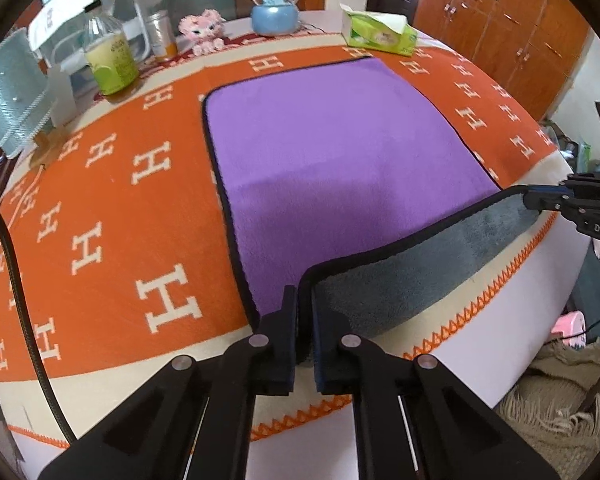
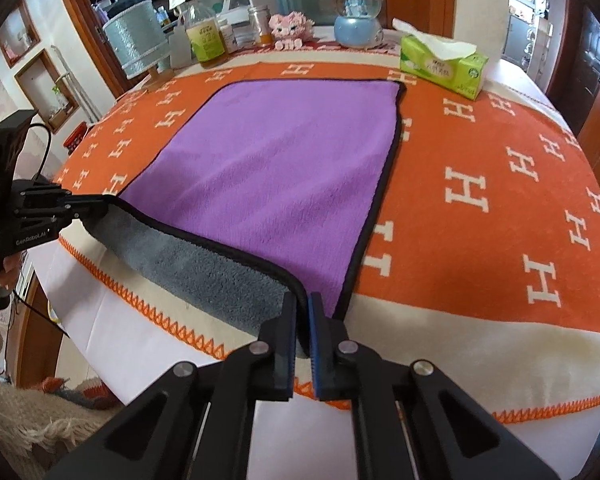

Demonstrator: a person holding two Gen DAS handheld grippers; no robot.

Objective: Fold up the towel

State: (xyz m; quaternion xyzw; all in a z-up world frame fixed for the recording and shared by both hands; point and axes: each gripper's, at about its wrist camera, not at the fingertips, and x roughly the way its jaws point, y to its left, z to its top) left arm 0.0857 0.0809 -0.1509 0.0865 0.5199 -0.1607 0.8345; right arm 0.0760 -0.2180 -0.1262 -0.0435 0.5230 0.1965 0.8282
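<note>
Towel (image 1: 332, 152): purple face up, spread flat on the orange H-patterned blanket (image 1: 112, 200) over the counter; near hem raised, grey underside showing along it.
Left tongs (image 1: 303, 300): narrowed onto the near-left corner of the towel, black binding pinched between the pads.
Right tongs (image 2: 303, 304): likewise clamped on the near-right corner; also seen at the right edge of the left view.
Key relation: whole towel stretched away from both tongs toward the far side; lifted hem strung left to right between them, neither hand nearer than the other.
Far hem: lying just short of the tissue box (image 2: 444, 68) and the snow globe (image 2: 356, 16).
Step, as judged: first fold barely begun; near hem probably to be carried straight over to the far hem, both corners level.
Risk, as judged: sagging middle of the hem dragging and wrinkling the purple face.
</note>
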